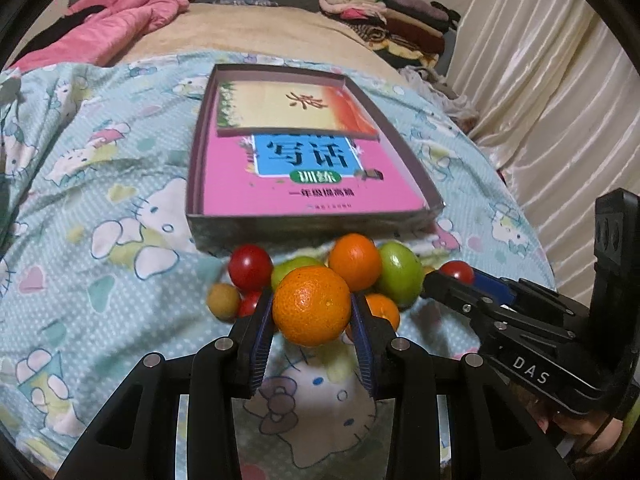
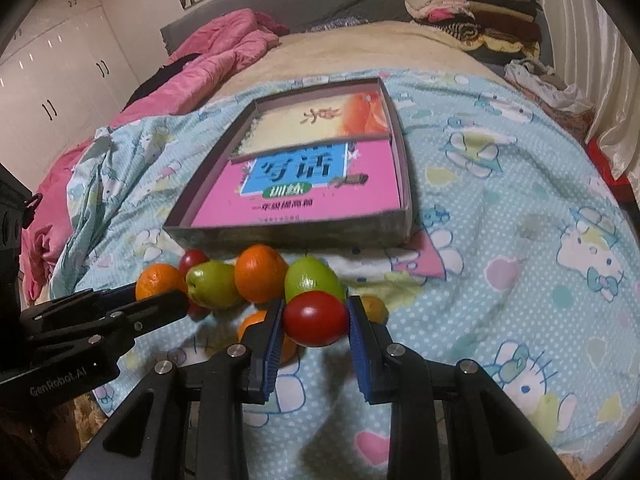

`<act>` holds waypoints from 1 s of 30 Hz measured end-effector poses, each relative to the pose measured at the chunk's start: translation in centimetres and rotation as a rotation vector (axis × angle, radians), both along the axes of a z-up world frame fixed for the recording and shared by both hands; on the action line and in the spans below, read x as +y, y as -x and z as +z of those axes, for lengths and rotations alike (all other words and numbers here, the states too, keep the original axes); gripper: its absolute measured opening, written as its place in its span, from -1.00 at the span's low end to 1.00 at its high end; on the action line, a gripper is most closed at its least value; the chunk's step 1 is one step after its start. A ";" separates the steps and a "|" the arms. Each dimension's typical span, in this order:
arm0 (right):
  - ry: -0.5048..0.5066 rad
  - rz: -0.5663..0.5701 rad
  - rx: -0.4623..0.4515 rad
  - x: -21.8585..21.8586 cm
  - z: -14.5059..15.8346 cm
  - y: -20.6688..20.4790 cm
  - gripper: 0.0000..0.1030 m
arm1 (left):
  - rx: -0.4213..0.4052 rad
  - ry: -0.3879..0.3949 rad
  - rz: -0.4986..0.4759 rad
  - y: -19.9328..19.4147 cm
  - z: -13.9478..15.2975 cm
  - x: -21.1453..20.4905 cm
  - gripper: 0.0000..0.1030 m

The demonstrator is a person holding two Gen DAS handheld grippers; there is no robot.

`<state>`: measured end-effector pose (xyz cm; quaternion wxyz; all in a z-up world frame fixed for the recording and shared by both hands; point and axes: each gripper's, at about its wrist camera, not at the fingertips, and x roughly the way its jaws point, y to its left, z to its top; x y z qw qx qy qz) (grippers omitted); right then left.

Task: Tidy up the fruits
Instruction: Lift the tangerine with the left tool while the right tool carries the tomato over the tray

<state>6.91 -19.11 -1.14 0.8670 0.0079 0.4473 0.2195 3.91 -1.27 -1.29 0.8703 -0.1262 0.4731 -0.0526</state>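
Note:
My left gripper (image 1: 312, 312) is shut on an orange mandarin (image 1: 312, 306), held just above the bedspread. My right gripper (image 2: 314, 320) is shut on a red tomato (image 2: 316, 318); the same tomato shows in the left wrist view (image 1: 458, 271). The held mandarin also shows in the right wrist view (image 2: 160, 280). Behind them lies a pile of fruit: another mandarin (image 1: 354, 260), green fruits (image 1: 400, 272), a red tomato (image 1: 250, 266) and a small brownish fruit (image 1: 223, 300). A shallow box (image 1: 304, 222) with two compartments, lined with a pink book and a yellow card, lies beyond the pile.
The fruit and box rest on a light-blue Hello Kitty bedspread (image 1: 100, 208). A pink quilt (image 2: 224, 56) lies at the far left, folded clothes (image 2: 472, 8) at the far right, and a cream curtain (image 1: 540, 92) along the right side.

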 end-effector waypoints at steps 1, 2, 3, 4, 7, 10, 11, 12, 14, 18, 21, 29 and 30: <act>-0.003 -0.001 -0.010 0.0 0.2 -0.1 -0.40 | 0.000 -0.001 0.007 -0.1 0.0 0.2 -0.26; -0.008 -0.003 -0.021 0.0 0.3 -0.2 -0.40 | -0.001 0.000 0.012 -0.3 0.0 0.3 -0.26; -0.018 -0.002 -0.036 0.0 0.6 -0.3 -0.40 | -0.003 0.002 0.020 -0.4 0.0 0.5 -0.26; -0.024 -0.004 -0.047 0.0 0.7 -0.3 -0.40 | -0.005 0.004 0.027 -0.5 0.1 0.7 -0.26; -0.043 -0.006 -0.074 0.0 1.2 -0.8 -0.40 | -0.020 0.005 0.047 -0.8 0.3 1.3 -0.26; -0.056 -0.011 -0.093 0.0 1.5 -1.1 -0.40 | -0.030 0.012 0.069 -1.0 0.6 2.0 -0.26; -0.057 -0.010 -0.098 0.0 1.6 -1.2 -0.40 | -0.033 0.013 0.075 -1.1 0.6 2.2 -0.26; -0.057 -0.012 -0.103 0.0 1.6 -1.4 -0.40 | -0.035 0.010 0.082 -1.2 0.7 2.4 -0.26; -0.056 -0.011 -0.112 0.1 1.7 -1.7 -0.40 | -0.041 0.013 0.091 -1.4 0.8 2.7 -0.26; -0.050 -0.015 -0.140 0.2 1.9 -2.3 -0.40 | -0.059 0.013 0.107 -1.9 1.0 3.3 -0.26; -0.046 -0.012 -0.157 0.4 2.1 -2.8 -0.40 | -0.082 0.010 0.112 -2.4 1.4 3.4 -0.26; -0.025 -0.008 -0.192 0.8 2.0 -4.2 -0.40 | -0.100 0.008 0.110 -3.9 1.4 3.3 -0.26; -0.017 -0.010 -0.198 0.8 2.0 -4.5 -0.40 | -0.102 0.007 0.110 -4.3 1.3 3.2 -0.26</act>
